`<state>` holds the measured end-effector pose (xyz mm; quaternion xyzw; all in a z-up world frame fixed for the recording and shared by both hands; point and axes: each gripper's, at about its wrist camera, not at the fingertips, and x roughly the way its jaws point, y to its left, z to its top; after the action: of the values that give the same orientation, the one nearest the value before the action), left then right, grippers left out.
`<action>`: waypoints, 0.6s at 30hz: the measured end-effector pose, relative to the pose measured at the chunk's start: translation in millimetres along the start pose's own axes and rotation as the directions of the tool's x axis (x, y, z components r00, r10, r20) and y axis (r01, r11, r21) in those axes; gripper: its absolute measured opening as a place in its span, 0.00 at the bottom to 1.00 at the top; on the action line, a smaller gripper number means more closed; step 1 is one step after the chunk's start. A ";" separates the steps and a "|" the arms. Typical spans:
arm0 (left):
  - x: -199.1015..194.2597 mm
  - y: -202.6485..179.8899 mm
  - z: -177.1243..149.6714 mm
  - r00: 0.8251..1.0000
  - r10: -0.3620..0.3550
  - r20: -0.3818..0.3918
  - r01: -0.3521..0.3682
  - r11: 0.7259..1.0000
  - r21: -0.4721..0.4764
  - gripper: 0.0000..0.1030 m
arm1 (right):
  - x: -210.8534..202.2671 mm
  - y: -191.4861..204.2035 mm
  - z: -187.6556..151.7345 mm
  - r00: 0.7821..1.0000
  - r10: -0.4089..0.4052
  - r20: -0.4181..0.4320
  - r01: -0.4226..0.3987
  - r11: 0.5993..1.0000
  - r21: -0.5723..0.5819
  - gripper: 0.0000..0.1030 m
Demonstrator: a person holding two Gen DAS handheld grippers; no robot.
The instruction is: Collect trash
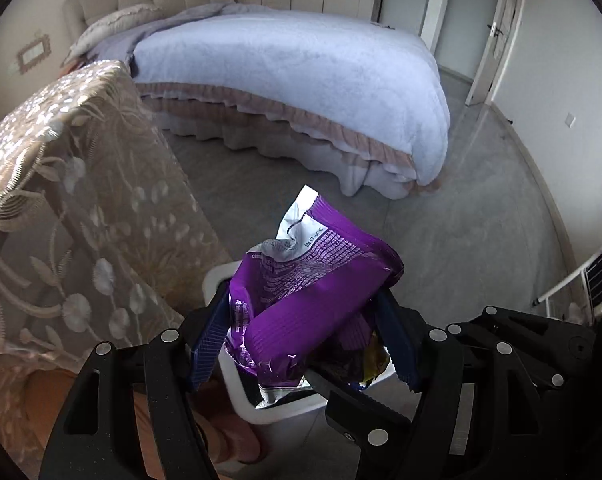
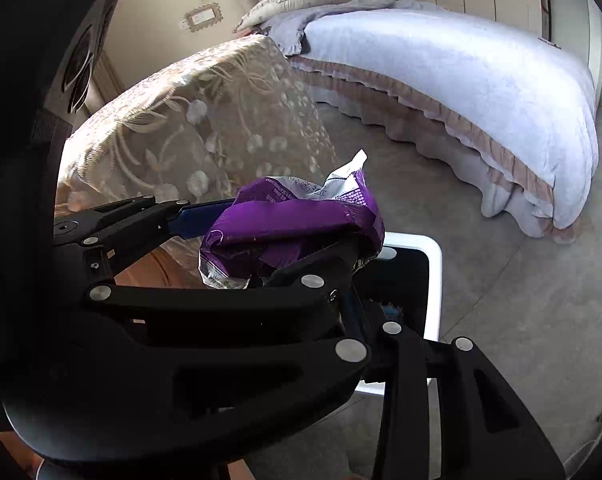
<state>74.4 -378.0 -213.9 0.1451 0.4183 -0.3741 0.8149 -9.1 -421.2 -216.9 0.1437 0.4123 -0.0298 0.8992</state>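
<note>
The landmark here is the white plastic bin (image 2: 431, 276), a squared container with rounded corners and a dark inside, standing on the grey, matt floor (image 1: 461, 240).

Directly above the bin's mouth hangs a crumpled purple snack bag (image 1: 313, 300). It is glossy foil film, creased and folded over itself, with a silvery inner face showing at the torn top and fine white print across the purple panel. The left gripper (image 1: 301, 344) has its jaws pinching this bag from both sides; its blue ribbed pads (image 1: 209, 344) press into the crinkled film. In the right wrist view the same bag (image 2: 297, 220) sits against the near rim of the bin, clamped between a blue pad and a black finger.

The right gripper (image 2: 365, 292) reaches across just over the bin's near edge, its black linkage with round silver pivot pins filling the foreground. Whether its jaws hold anything I cannot tell; their tips are hidden behind the left gripper's frame and the bag. A scrap of yellow and dark wrapping (image 1: 371, 364) shows just beneath the purple bag, over the bin.

Beside the bin, on its left, rises a piece of furniture draped in beige lace cloth (image 1: 73, 200) with embroidered flowers and leaves. Beyond the bin stands a bed (image 1: 301, 80) with a pale blue textured cover, a frilled dusty-pink skirt and a tufted headboard.
</note>
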 end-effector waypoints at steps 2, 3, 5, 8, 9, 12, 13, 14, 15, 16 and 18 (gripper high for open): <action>16.1 0.1 -0.1 0.999 -0.012 -0.030 0.012 1.000 -0.006 0.67 | 10.3 -6.9 -3.0 1.000 -0.011 -0.022 0.011 1.000 0.008 0.39; 23.9 0.0 -0.2 0.999 -0.018 -0.044 0.018 1.000 -0.007 0.68 | 15.8 -11.1 -3.9 0.999 -0.015 -0.034 0.015 1.000 0.016 0.39; 38.7 2.0 -2.2 0.997 -0.034 -0.069 0.034 0.999 -0.012 0.74 | 26.5 -19.8 -7.0 0.998 -0.026 -0.055 0.027 0.999 0.030 0.39; 66.0 5.7 -4.0 0.987 -0.078 -0.138 0.073 0.996 -0.042 0.95 | 44.1 -33.7 -10.9 0.993 -0.076 -0.090 0.079 0.997 0.027 0.73; 74.6 8.4 -5.3 0.985 -0.073 -0.156 0.066 0.997 -0.049 0.95 | 46.0 -38.5 -12.5 0.989 -0.131 -0.074 0.133 0.991 0.022 0.96; 92.1 18.0 -10.4 0.975 -0.099 -0.197 0.080 0.992 -0.100 0.95 | 55.6 -58.6 -15.1 0.979 -0.182 -0.097 0.187 0.981 0.043 0.95; 94.7 21.1 -11.7 0.974 -0.105 -0.199 0.083 0.990 -0.117 0.95 | 58.4 -66.3 -16.1 0.978 -0.178 -0.111 0.187 0.980 0.070 0.95; 97.0 22.4 -11.9 0.973 -0.109 -0.202 0.084 0.988 -0.130 0.95 | 60.4 -72.6 -17.5 0.977 -0.172 -0.122 0.184 0.978 0.093 0.95; 97.8 23.7 -11.9 0.973 -0.109 -0.204 0.083 0.987 -0.134 0.95 | 62.2 -77.3 -18.1 0.978 -0.162 -0.133 0.177 0.978 0.111 0.95; 97.9 23.5 -12.1 0.974 -0.101 -0.204 0.076 0.989 -0.127 0.95 | 62.7 -79.6 -19.3 0.977 -0.166 -0.137 0.183 0.976 0.121 0.95; 95.6 22.4 -10.6 0.978 -0.072 -0.193 0.052 0.993 -0.110 0.95 | 63.9 -83.3 -20.8 0.975 -0.174 -0.141 0.192 0.973 0.129 0.95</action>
<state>120.1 -403.7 -297.6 0.1255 0.5201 -0.3609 0.7639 3.3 -490.8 -297.1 0.1703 0.4777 -0.1325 0.8516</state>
